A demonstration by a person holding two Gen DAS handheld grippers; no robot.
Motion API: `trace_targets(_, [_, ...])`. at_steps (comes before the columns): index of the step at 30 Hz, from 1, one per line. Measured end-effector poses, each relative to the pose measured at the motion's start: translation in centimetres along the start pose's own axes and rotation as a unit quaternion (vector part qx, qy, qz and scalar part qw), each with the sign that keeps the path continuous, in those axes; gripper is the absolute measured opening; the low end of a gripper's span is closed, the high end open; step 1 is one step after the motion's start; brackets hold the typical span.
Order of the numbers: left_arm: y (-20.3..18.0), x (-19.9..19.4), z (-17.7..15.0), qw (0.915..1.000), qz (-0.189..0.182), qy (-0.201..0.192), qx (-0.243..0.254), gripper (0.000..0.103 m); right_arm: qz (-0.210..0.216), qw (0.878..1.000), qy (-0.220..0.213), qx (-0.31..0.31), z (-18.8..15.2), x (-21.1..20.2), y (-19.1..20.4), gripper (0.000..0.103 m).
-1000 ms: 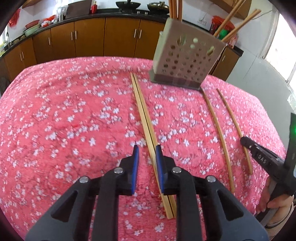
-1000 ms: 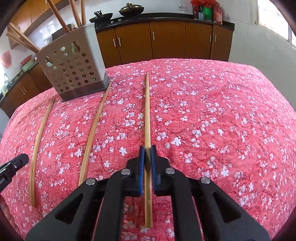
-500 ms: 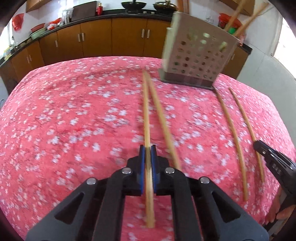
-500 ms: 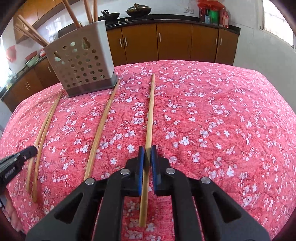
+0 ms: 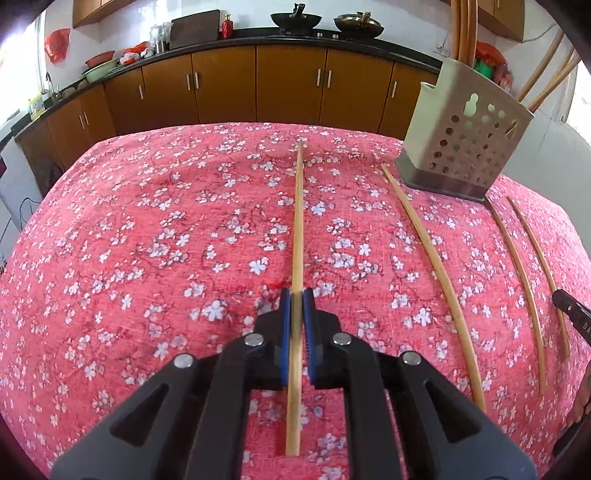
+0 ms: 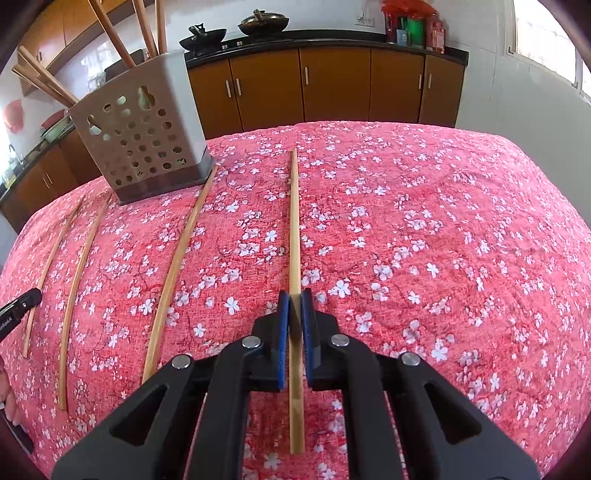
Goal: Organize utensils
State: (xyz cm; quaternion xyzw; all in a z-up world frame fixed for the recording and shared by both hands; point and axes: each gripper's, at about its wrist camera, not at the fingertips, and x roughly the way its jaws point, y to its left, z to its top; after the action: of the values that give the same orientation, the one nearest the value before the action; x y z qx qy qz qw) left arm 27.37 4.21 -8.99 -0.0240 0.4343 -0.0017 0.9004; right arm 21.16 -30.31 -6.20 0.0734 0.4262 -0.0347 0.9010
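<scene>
Gripping, left: the left gripper (image 5: 296,295) is clenching its blue pads on a long pale bamboo chopstick (image 5: 298,221), holding it lengthwise so that it is pointing straight ahead over the red cloth with white blossoms (image 5: 166,240); whether its far tip is touching the cloth cannot be told.

Gripping, right: the right gripper (image 6: 294,297) is likewise closing its blue pads on a second long bamboo chopstick (image 6: 294,221), which is running forward from between the fingers above the same cloth.

Counter: the red blossom cloth is covering the whole counter that is carrying the things.

Holder: a beige square perforated utensil holder on a steel base (image 5: 463,147) is standing upright on the cloth, ahead and to the right in the left wrist view, ahead and to the left in the right wrist view. Several wooden chopsticks are leaning out of its top (image 6: 110,33).

Loose sticks: three thin bamboo chopsticks are lying flat on the cloth in front of the holder. In the left wrist view, one (image 5: 432,269) is lying nearest the held stick, with its far end just beside the holder's base; the other two (image 5: 517,273) are lying close together further right.

Neighbouring tool: the black tip of the right gripper is showing at the right edge of the left wrist view, near the two outer sticks.

Background: brown wooden cabinets (image 5: 229,88) are lining the wall under a dark worktop, where two dark woks (image 5: 295,18) are sitting.
</scene>
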Motion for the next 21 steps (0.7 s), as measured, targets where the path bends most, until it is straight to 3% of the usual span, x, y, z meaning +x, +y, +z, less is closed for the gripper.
trace_targets(21, [0.34,-0.23,-0.14,0.9999,-0.008,0.000,-0.009,0.011,-0.002,1.000,0.000,-0.001,-0.04,0.00,0.21,0.009])
